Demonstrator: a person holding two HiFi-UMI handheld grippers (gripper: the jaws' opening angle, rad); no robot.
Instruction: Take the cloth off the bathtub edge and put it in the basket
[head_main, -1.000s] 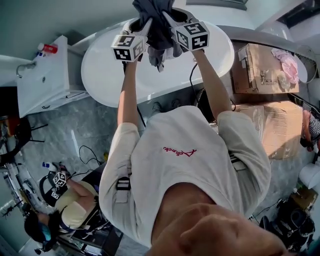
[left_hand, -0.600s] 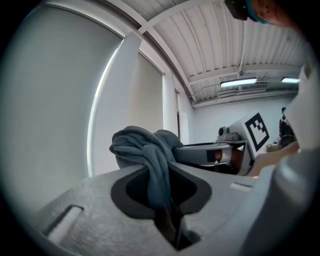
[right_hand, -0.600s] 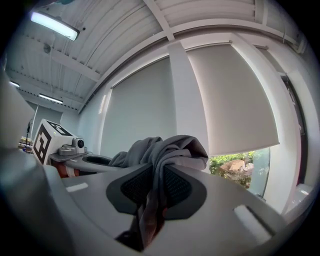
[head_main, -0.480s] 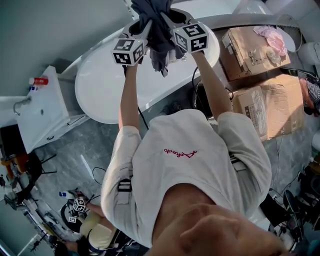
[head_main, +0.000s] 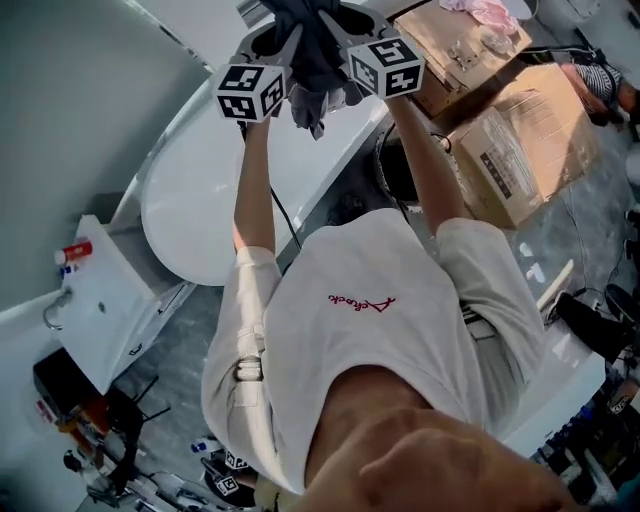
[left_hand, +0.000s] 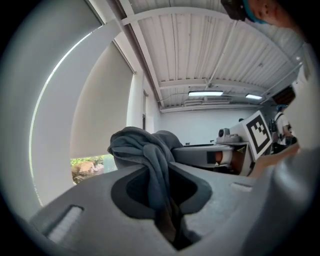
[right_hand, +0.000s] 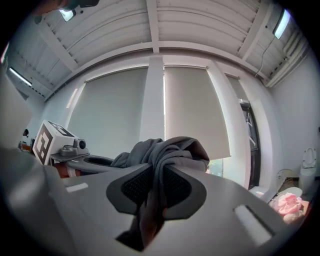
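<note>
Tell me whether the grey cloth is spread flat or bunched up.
Bunched up. The cloth hangs in crumpled folds, pinched by both the left claw and the right claw.

Head cam sits up top, looking steeply down past the shirt (head_main: 370, 330) at the tub (head_main: 190, 200) + floor (head_main: 185, 350). Cams on the left gripper (left_hand: 165, 200) and right gripper (right_hand: 152, 192) ride v close behind their own jaws, tilted up twd the ceiling (left_hand: 200, 45). All 3 share the cloth (head_main: 315, 55); each gripper cam also catches the other's marker cube (left_hand: 260, 131).
</note>
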